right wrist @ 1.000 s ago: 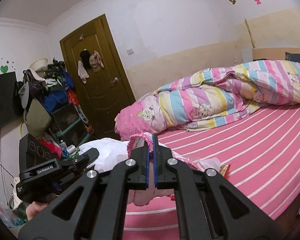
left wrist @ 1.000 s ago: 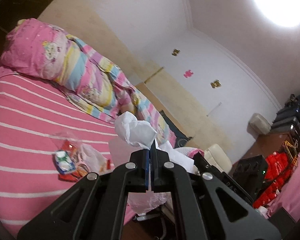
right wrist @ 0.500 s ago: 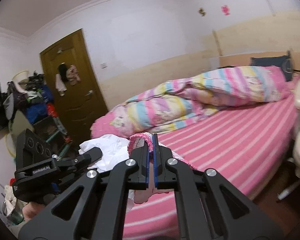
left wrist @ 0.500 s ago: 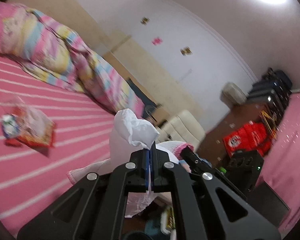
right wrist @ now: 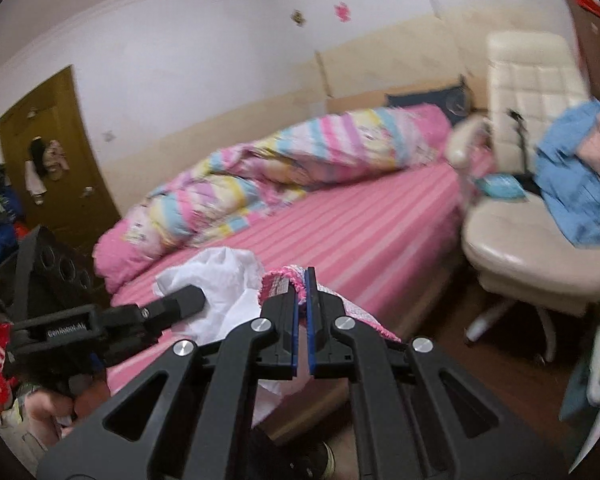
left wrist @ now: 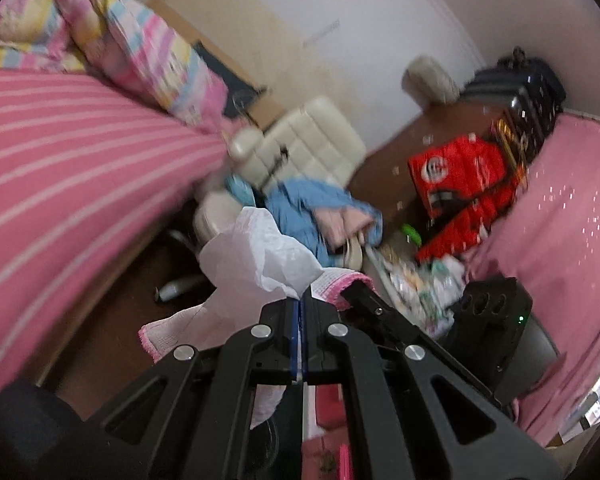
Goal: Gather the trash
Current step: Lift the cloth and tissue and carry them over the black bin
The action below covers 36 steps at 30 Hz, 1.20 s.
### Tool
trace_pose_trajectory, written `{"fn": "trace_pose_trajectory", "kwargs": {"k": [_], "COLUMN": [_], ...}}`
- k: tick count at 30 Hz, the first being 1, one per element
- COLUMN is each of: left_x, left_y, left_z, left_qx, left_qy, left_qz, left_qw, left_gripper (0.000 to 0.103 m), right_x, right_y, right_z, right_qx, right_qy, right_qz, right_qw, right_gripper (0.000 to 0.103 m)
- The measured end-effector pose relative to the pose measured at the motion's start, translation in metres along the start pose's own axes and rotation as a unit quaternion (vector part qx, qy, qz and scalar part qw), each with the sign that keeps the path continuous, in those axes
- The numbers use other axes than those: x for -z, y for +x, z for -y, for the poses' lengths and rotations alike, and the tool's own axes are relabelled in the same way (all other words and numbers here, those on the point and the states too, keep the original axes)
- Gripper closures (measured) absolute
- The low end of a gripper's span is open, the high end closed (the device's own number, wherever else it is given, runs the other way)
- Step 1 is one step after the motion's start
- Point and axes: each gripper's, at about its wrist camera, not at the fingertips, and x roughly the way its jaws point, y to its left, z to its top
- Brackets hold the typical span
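Observation:
My left gripper (left wrist: 301, 301) is shut on a crumpled white plastic bag (left wrist: 256, 256), which bunches up above its fingertips. In the right wrist view that gripper (right wrist: 180, 304) reaches in from the left with the white bag (right wrist: 220, 280) at its tip. My right gripper (right wrist: 303, 280) is shut on a pink-trimmed cloth edge (right wrist: 284, 274). From the left wrist view, its black finger (left wrist: 364, 300) pinches the same pink trim (left wrist: 336, 280) just right of my left tips. White and pink material hangs between and below both grippers, over the floor beside the bed. Whether it is one piece, I cannot tell.
A pink striped bed (left wrist: 80, 152) with a rumpled pastel quilt (right wrist: 300, 160) lies on the left. A cream office chair (right wrist: 532, 240) carries blue clothes (left wrist: 312, 204). Red boxes (left wrist: 460, 176), floor litter (left wrist: 416, 280) and a pink drape (left wrist: 560, 220) stand right. A brown door (right wrist: 48, 152) is far left.
Both grippers have swung right, off the bed toward the chair and floor, still gripping the white bag and pink trim. The snack wrappers on the bed have left the left wrist view.

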Motion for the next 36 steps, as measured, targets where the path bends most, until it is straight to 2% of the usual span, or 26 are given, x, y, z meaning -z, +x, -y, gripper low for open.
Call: {"fn": "trace_pose_trajectory", "kwargs": {"k": [3,4,6,7,12,16,24,30,33,36], "left_x": [0.017,0.026,0.037,0.047,0.081,0.119,0.178,0.218,0.234,0.253], "left_y": [0.034,0.051,0.072,0.087,0.137,0.182,0.243,0.277,0.291,0.306], "left_z": [0.003,0.003,0.003,0.002,-0.002,-0.006,-0.027,-0.049,-0.055,-0.057], "left_qx": [0.006,0.01,0.013,0.012,0.004,-0.009,-0.016,-0.049,-0.065,-0.086], "left_qy": [0.005,0.006,0.005,0.003,0.005,0.01,-0.036,-0.035,-0.013,0.024], "left_qz": [-0.048,-0.077,-0.11,-0.134,-0.206,-0.27,-0.349,-0.412,-0.442,-0.475], "left_qw": [0.9988,0.997,0.9939,0.9909,0.9785,0.9628,0.9363,0.9094,0.8948,0.8753], "left_gripper": [0.103,0.103,0.103,0.103,0.103,0.103,0.103,0.103,0.103,0.103], "right_x": [0.019,0.026,0.042,0.046,0.084,0.114,0.152,0.188,0.205,0.22], "right_y": [-0.011,-0.015,-0.02,-0.02,-0.028,-0.031,-0.033,-0.024,-0.019,-0.016], "right_z": [0.031,0.042,0.059,0.064,0.102,0.133,0.182,0.215,0.227,0.237], "right_qx": [0.032,0.044,0.064,0.07,0.111,0.145,0.187,0.207,0.215,0.224], "right_qy": [0.017,0.021,0.032,0.036,0.061,0.083,0.136,0.169,0.191,0.208], "right_qz": [-0.012,-0.017,-0.026,-0.029,-0.059,-0.082,-0.109,-0.144,-0.16,-0.172], "right_qw": [0.999,0.999,0.997,0.996,0.99,0.983,0.967,0.953,0.944,0.936], "right_gripper": [0.1,0.1,0.1,0.1,0.1,0.1,0.1,0.1,0.1,0.099]}}
